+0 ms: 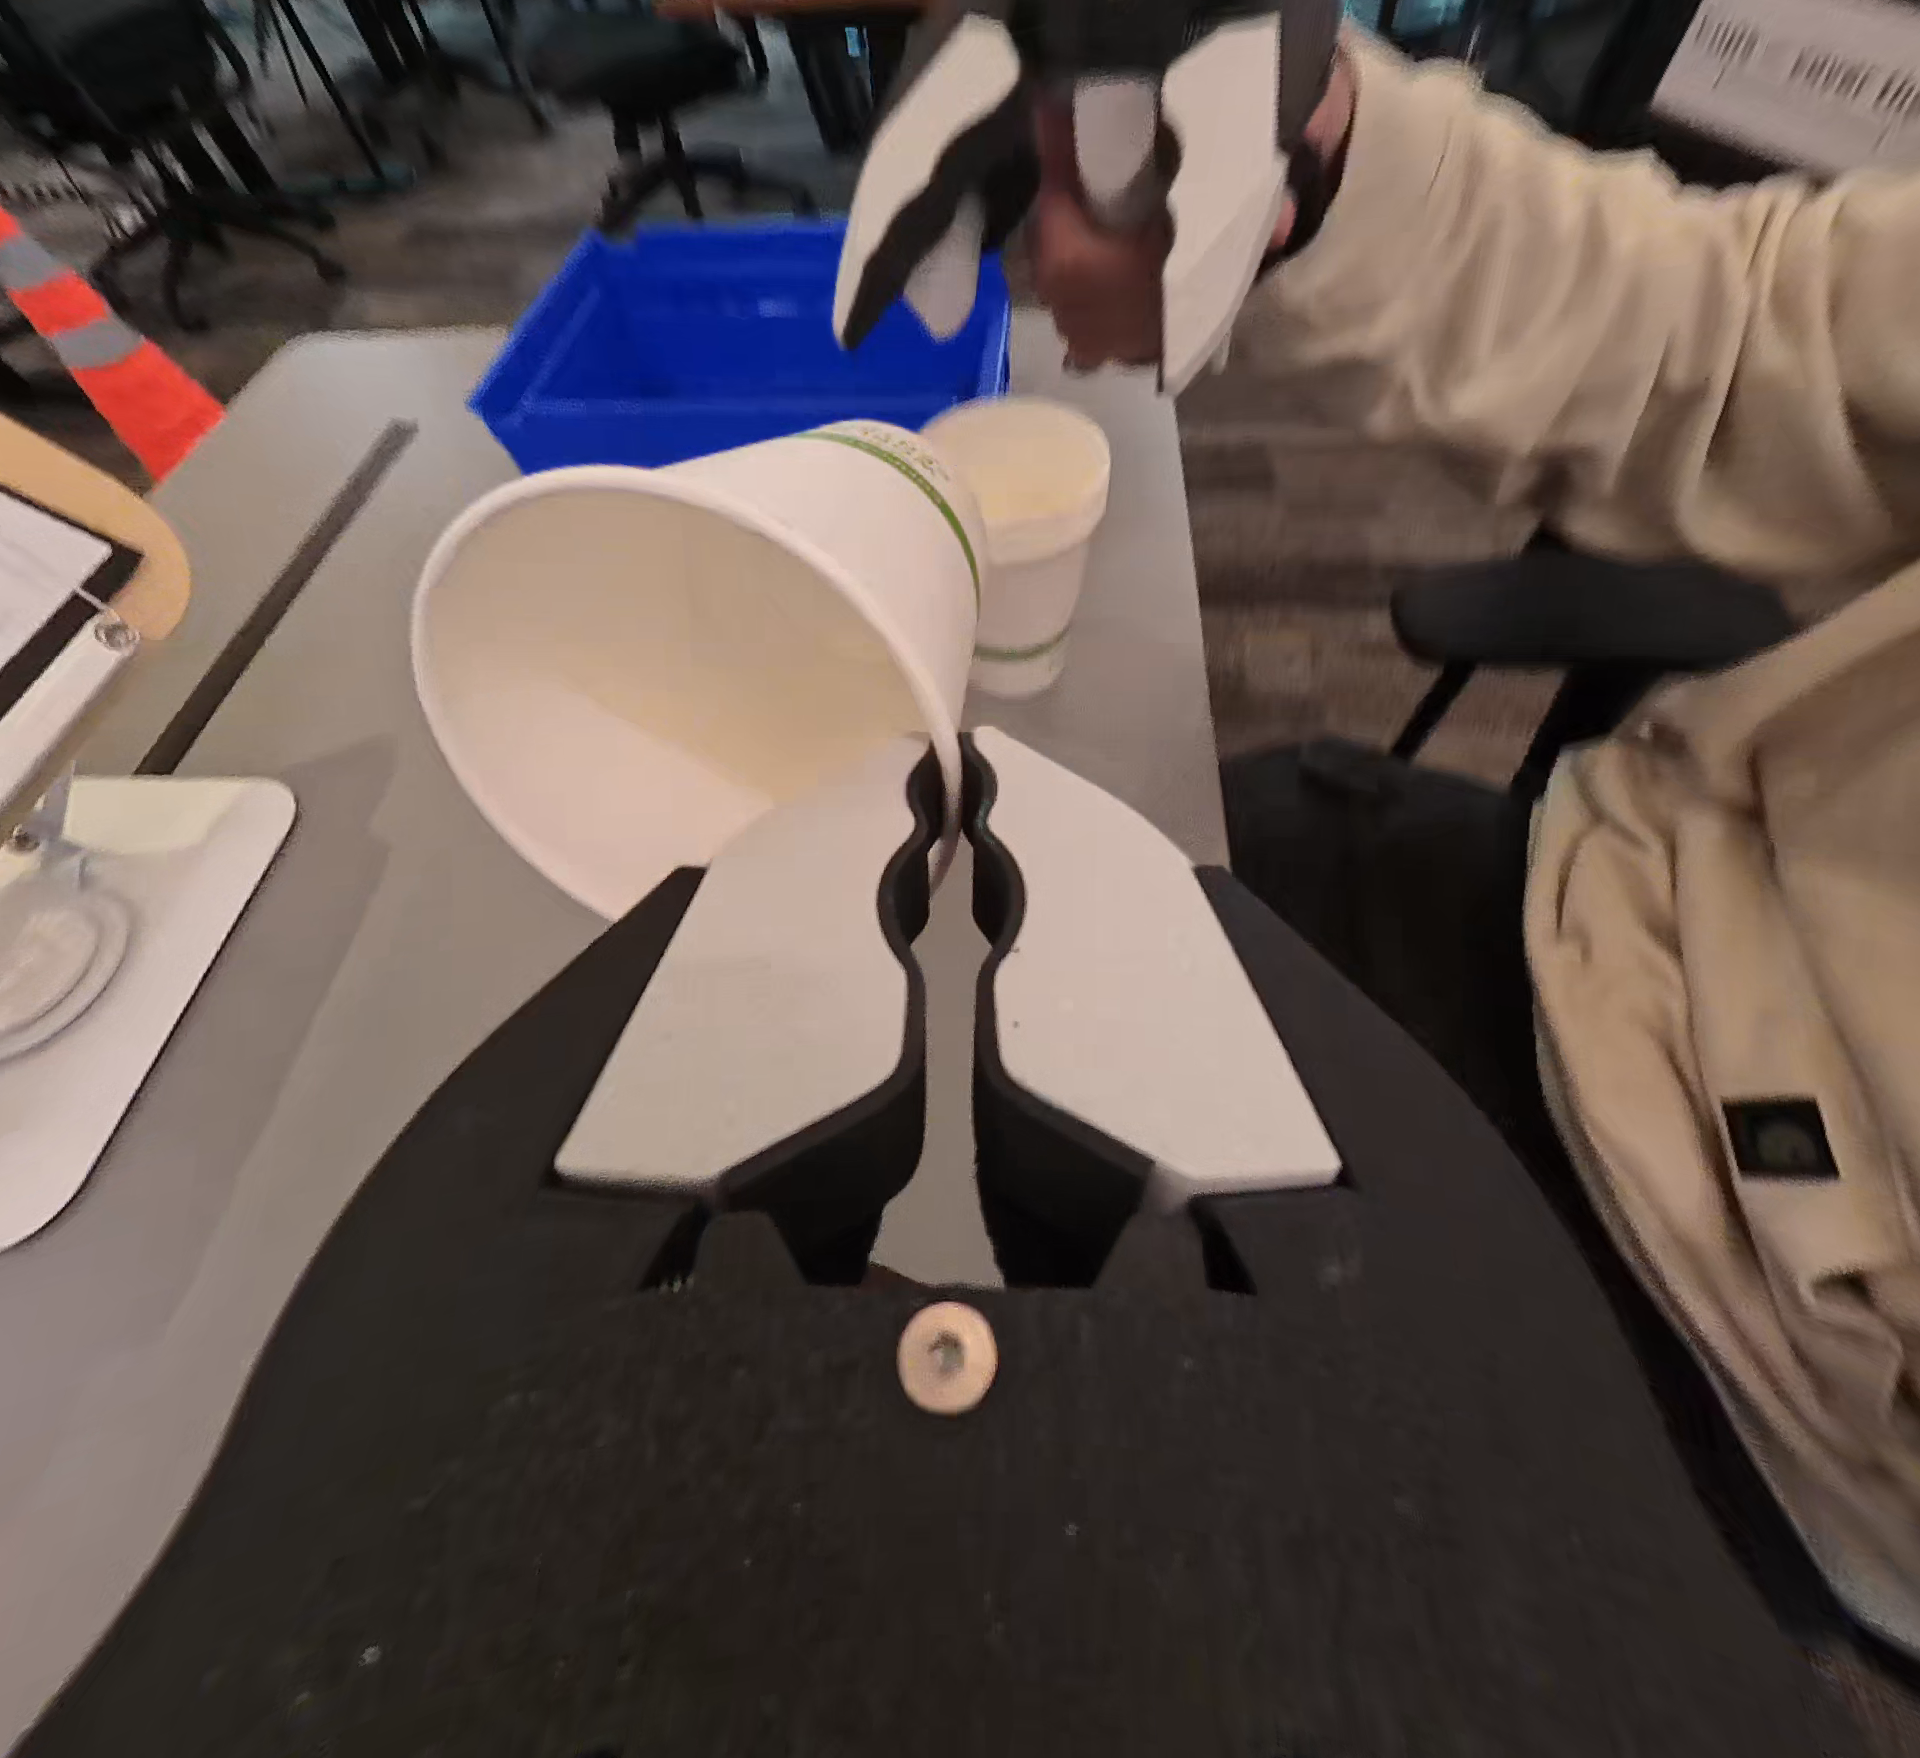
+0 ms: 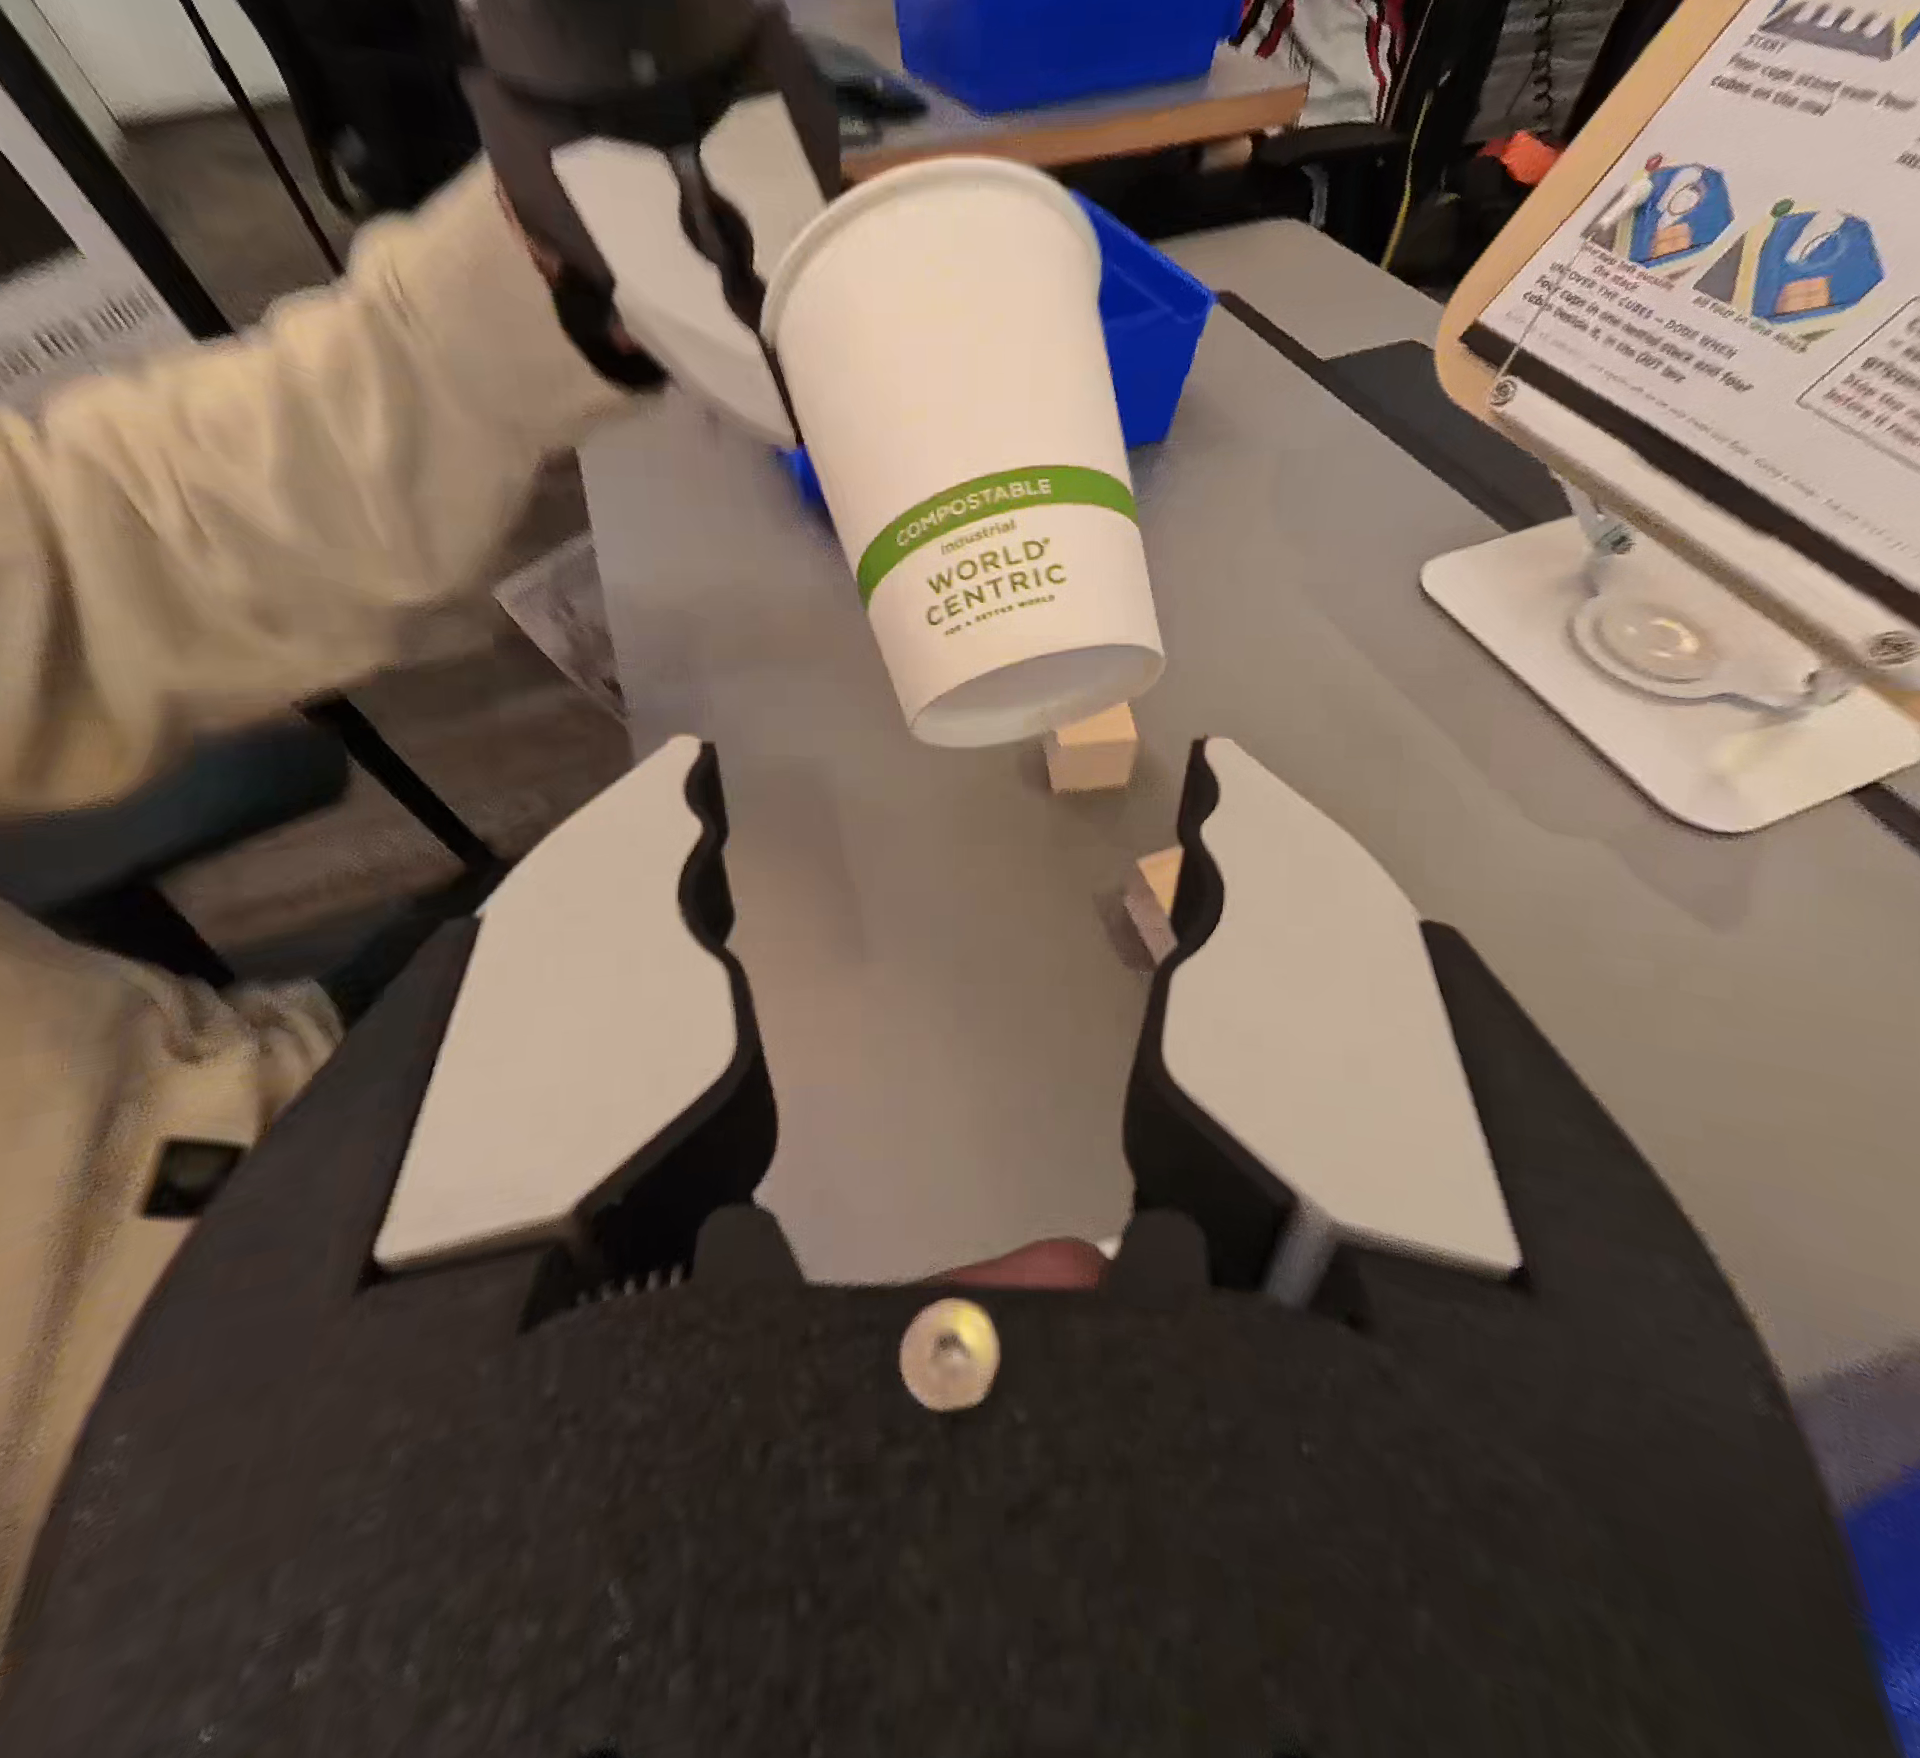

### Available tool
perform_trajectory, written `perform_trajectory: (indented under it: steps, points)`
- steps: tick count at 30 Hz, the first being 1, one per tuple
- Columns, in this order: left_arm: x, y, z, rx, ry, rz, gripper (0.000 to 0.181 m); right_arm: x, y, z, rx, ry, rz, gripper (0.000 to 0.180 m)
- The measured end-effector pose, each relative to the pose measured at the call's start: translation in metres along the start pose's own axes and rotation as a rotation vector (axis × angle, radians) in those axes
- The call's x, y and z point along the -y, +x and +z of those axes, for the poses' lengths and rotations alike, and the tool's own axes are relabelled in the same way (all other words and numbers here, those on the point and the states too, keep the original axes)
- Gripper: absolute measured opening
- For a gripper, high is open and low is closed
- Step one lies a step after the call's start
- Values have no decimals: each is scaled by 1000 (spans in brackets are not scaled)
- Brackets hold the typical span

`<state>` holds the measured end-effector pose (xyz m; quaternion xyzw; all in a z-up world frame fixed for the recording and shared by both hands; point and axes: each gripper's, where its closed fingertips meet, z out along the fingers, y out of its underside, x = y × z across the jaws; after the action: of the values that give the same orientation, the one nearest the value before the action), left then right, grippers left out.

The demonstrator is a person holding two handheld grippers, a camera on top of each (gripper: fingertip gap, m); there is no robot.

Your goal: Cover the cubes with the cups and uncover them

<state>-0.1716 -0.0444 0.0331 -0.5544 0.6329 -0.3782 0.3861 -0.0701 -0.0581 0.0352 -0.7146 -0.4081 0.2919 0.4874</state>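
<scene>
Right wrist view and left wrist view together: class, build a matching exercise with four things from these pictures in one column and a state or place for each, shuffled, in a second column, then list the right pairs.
Things
1. left gripper
2. right gripper
3. held cup
4. wooden cube

States or places
A. open and empty
B. resting on the grey table
C. shut on a cup rim
D. tilted in the air, off the table

Pairs: 1-C, 2-A, 3-D, 4-B
</scene>
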Motion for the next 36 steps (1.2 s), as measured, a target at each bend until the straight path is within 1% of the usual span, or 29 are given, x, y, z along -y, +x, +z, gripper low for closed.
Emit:
perform_trajectory:
  steps: [2, 4, 8, 10, 13, 18, 20, 24, 25, 28, 29, 30, 33, 36]
  points:
    - [-9, 1, -1, -9, -124, 38, 2, -6, -2, 1, -34, -48, -91, 83]
    - [-17, 6, 0, -32, -239, 83, 2, -10, -7, 5, -18, -93, -141, 84]
    - [-22, 22, 5, -125, -385, 145, 2, -20, -10, 23, 68, -188, -109, 87]
    - [-18, 27, 10, -152, -414, 176, 2, -24, -12, 33, 133, -224, -75, 88]
    - [-8, 36, 16, -195, -424, 215, 2, -21, -15, 43, 234, -219, 6, 88]
    - [7, 46, 21, -237, -398, 268, 2, -7, -33, 45, 431, -163, 111, 89]
    - [10, 49, 23, -254, -381, 283, 2, -6, -42, 44, 495, -165, 119, 87]
    - [11, 53, 24, -283, -370, 285, 3, -14, -44, 47, 479, -215, 72, 82]
    - [12, 49, 26, -256, -359, 282, 8, -15, -42, 47, 469, -214, 73, 82]
    - [16, 41, 28, -195, -309, 274, 32, -11, -34, 41, 433, -184, 93, 81]
    - [20, 38, 28, -166, -281, 266, 44, -9, -30, 38, 407, -170, 96, 81]
    - [25, 36, 26, -144, -236, 255, 50, -6, -27, 33, 381, -149, 98, 81]
    - [46, 28, 15, -38, -56, 230, 55, 1, -13, 12, 267, -79, 107, 81]
    - [52, 36, -1, -23, 103, 167, 51, -2, 9, -17, 52, -31, 83, 82]
